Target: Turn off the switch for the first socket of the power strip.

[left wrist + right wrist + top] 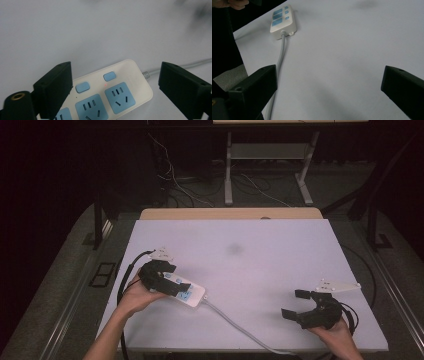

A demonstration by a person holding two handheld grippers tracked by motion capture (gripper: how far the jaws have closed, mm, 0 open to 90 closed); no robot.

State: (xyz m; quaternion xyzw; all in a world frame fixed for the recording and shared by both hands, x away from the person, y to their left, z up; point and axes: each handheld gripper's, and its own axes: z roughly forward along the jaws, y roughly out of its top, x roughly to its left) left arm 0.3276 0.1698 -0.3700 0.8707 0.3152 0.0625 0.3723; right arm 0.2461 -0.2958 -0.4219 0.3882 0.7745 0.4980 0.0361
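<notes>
— Starting at the jaws: what is the left gripper [167, 270] doing?

— Its jaws are standing wide apart and gripping nothing. In the left gripper view they are framing the power strip [110, 92], one jaw to each side of the white body, with the blue sockets and two blue switches [109, 76] lying between and just beyond them. A tiny red dot is glowing beside one switch.

— Are the jaws touching the strip?

— I cannot tell from these views; they are hovering right over it, close at the least.

— And the right gripper [299, 303]?

— Also gaping wide and holding nothing, resting low near the table's [280, 260] near right corner, well apart from the strip. From its own view the strip [283, 21] is lying far off, with the grey cord [279, 62] running back past its left jaw.

— Where is the strip lying, then?

— Flat on the white table at the near left, under the left gripper, its cord [240, 327] trailing toward the front edge.

— So which step is in hand?

— I would say the approach: the left gripper is lining up on the strip, either to clamp its sides or to press a switch.

— What is the next move calling for?

— Probably lowering squarely and closing across the body, keeping clear of the switches.
</notes>
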